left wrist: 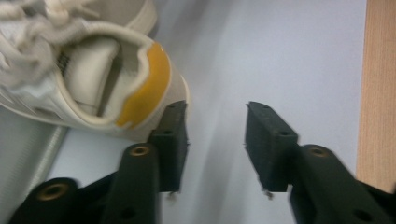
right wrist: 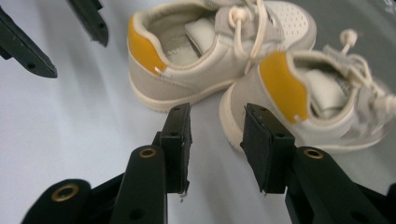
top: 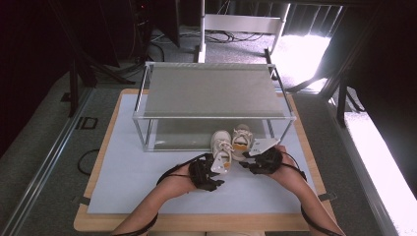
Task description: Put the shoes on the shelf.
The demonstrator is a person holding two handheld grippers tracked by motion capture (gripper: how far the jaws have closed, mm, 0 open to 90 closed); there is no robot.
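Cream shoes: 2 small sneakers, left shoe and right shoe, yellow heel tabs, elastic laces
Place: mat, just before rack
Handling: probably light, soft uppers (stiffer heel); grip at heel
Left gripper: open, empty, beside heel
Right gripper: open, empty

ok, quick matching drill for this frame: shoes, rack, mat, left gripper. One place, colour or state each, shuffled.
1. shoes
2. rack
3. mat
4. left gripper

a. fingers apart, nothing between them
b. pale blue, covers the wooden table top
c. cream with yellow heel patches
d. metal frame, grey shelf, behind the shoes

Pairs: 1-c, 2-d, 3-b, 4-a
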